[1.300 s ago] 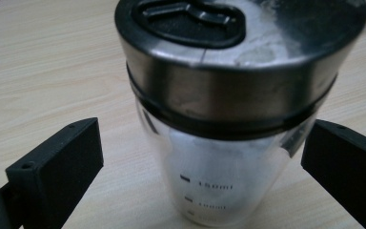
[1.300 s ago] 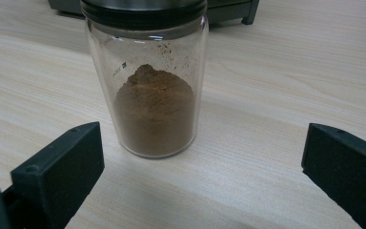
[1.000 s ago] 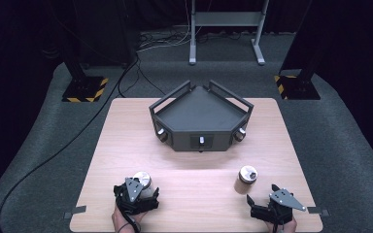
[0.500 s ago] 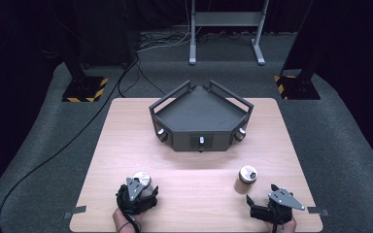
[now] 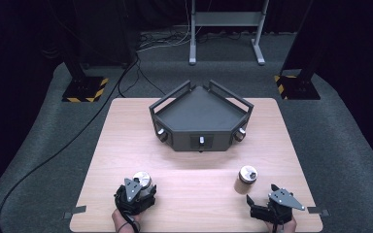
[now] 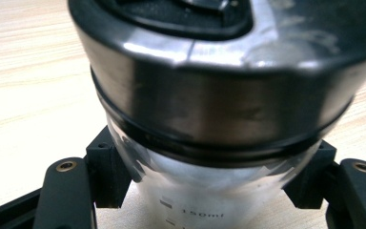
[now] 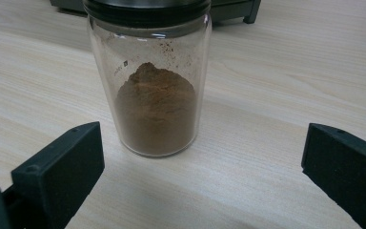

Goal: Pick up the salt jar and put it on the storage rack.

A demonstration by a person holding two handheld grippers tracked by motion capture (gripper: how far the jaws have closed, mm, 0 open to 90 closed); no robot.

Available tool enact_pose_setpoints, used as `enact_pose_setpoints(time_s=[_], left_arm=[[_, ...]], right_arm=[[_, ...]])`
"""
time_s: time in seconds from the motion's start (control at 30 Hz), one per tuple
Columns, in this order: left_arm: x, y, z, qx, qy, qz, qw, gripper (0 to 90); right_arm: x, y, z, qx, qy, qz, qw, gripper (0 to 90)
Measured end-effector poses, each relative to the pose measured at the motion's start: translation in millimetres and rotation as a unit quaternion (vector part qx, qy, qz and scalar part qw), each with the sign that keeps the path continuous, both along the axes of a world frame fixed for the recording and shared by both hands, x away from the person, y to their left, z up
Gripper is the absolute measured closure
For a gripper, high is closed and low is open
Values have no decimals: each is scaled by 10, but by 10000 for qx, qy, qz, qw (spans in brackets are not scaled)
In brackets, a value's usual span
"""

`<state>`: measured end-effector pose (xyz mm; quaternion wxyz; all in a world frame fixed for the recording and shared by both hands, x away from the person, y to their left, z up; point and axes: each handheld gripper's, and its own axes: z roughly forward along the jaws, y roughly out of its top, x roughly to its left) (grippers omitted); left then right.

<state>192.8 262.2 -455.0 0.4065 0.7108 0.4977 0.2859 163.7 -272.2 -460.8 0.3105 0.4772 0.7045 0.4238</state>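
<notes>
Left gripper [image 5: 137,190] had just been closing; its fingers [image 6: 106,174] were clamped on the clear cup [image 6: 209,191] below its metal lid [image 6: 219,95], cup seated between them. Right gripper [image 5: 260,208] fingers [image 7: 59,167] stood wide apart, powder jar [image 7: 155,95] just ahead, untouched. Judgement: keep the grip low and level before lifting from the desk [image 5: 126,145]; the glass looks slippery and lid-heavy.

Light falls from overhead onto the pale counter [image 5: 126,145], while the surrounding floor sinks into near-black. The tray [image 5: 201,119] casts a soft shadow toward the viewer. The high view is grainy and soft. In the left gripper view the lidded jar [image 6: 219,95] sits too close, blurred, with white glare streaks on its metal band.
</notes>
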Motion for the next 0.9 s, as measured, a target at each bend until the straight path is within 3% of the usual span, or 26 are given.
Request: enact_pose_setpoints(time_s=[0.27,0.9], left_arm=[[-5,37,12,-26,32,-25,10000,315],[-8,40,139,-14,-114,-148,9998,315]], right_arm=[[1,3,1,-12,1,0,10000,0],[-8,6,-4,-5,-21,-21,10000,0]])
